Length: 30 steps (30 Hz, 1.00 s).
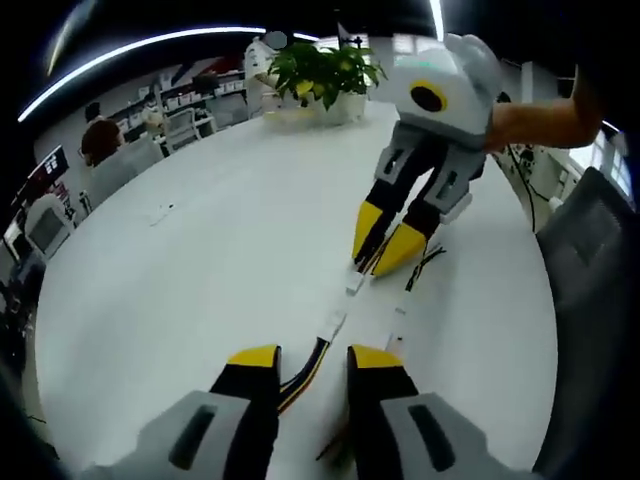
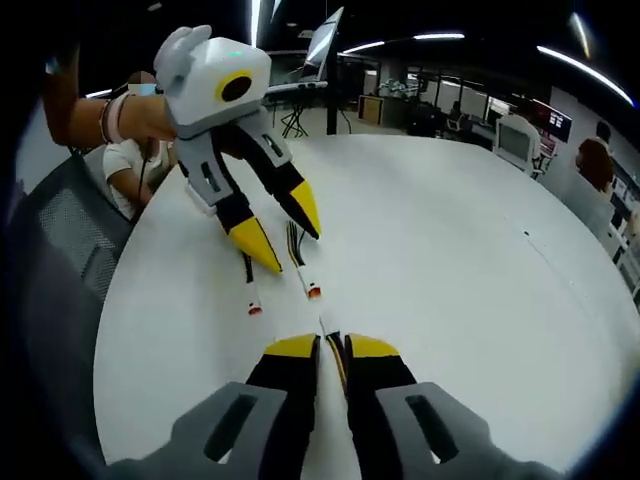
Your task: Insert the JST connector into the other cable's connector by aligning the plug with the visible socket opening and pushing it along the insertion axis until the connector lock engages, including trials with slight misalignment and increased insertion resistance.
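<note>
Benchtop first: a large, smooth, round-edged white bench (image 1: 200, 260) carries everything, and no brand, label or writing on it or on either tool can be read. Around it lies an open office with long ceiling light strips, shelves, monitors, dark mesh-backed chairs at the bench edge and seated people further off. At the far edge in the left gripper view stands a leafy green potted plant in a white pot (image 1: 318, 75).

In the right gripper view the grey-and-black left tool with yellow tips (image 2: 283, 235) reaches in from the upper left, held by a hand with a wristband; its jaws are spread, with a dark wire passing between the tips. In the left gripper view the grey-and-black right tool with yellow tips (image 1: 383, 248) comes in from the upper right, its tips pressed close together on a thin cable at the bench surface.

From the left tool's own camera, a yellow-and-black cable ending in a small white JST connector (image 1: 332, 324) runs out between its open jaws and lies on the bench. A second small white connector (image 1: 355, 282) lies just beyond it, at the right tool's tips; the two are near but apart. Another thin white-ended lead (image 1: 398, 325) lies just beside them.
</note>
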### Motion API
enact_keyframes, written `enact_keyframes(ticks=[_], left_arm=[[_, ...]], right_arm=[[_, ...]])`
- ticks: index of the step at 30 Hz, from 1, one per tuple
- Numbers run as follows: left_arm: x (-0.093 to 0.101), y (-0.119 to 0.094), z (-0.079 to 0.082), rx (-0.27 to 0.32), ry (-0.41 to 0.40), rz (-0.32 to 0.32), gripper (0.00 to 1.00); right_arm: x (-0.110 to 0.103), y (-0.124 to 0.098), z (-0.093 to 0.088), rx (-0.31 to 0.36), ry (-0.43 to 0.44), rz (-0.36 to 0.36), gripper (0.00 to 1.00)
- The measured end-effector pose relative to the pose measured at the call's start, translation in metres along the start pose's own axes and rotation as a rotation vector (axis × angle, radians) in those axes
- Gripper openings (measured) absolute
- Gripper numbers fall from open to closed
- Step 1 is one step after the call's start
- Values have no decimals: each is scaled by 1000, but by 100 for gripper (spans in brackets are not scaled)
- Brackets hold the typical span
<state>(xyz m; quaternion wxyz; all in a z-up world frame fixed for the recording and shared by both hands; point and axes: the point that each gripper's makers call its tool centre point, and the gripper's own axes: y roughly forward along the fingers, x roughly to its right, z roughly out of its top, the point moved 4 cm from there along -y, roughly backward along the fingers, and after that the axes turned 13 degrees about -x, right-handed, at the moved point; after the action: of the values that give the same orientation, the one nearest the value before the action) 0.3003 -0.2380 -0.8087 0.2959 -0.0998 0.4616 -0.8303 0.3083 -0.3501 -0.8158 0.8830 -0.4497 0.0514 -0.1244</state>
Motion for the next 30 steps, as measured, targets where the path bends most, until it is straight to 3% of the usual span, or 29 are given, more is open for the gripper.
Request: enact_keyframes(ticks=[10,17,30], left_arm=[[1,5,6,26,10,-25,15],[3,11,5,3,36,-36,13],[5,12,6,14,42,-70,9]], right_arm=[[1,4,2,-1,-13,7,6],[0,7,2,-6,-23,13,6],[3,9,2,-2,-14,25,5]])
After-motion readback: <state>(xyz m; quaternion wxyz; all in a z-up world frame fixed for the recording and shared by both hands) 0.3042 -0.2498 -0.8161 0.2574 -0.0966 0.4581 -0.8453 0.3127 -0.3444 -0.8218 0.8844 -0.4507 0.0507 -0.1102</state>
